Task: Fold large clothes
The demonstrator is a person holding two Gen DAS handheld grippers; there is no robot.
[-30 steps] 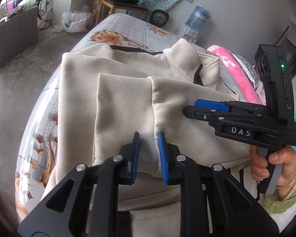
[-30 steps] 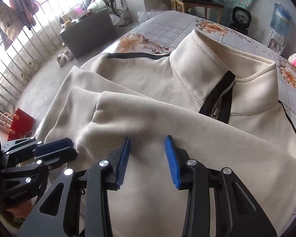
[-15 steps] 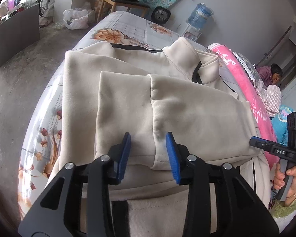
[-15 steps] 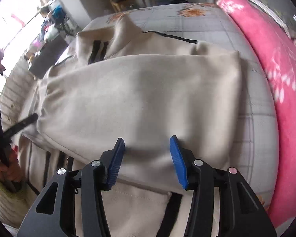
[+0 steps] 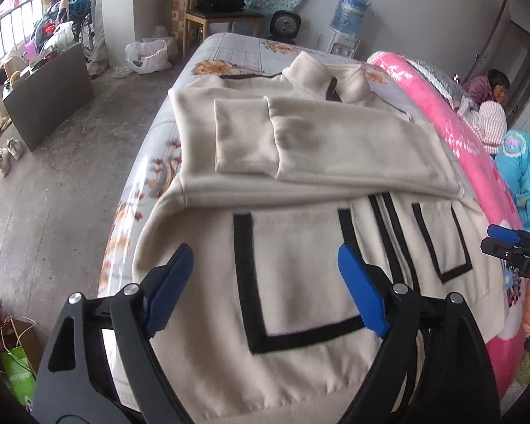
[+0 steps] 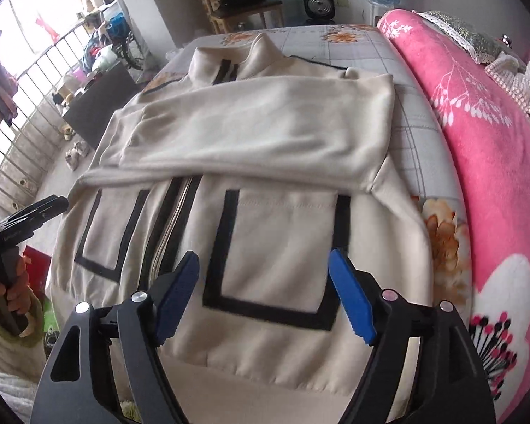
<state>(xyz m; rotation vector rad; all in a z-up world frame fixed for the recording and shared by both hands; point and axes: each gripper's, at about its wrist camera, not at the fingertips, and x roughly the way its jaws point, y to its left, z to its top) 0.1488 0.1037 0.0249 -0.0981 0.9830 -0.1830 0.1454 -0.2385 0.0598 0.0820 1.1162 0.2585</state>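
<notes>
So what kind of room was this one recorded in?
Most likely a lived-in bedroom: the cream jacket lies on a bed with a floral sheet, a pink blanket beside it, a wooden chair behind.

Pink blanket (image 6: 484,162) right; chair (image 5: 219,17), fan (image 5: 285,25), water jug (image 5: 348,9) behind.

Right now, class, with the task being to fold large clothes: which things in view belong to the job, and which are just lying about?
Part of the job:
- cream jacket, sleeves folded across its chest
- left gripper, open above the hem
- right gripper, open above the hem

Just lying about:
- pink blanket
- wooden chair
- small fan
- water bottle
- white plastic bag
</notes>
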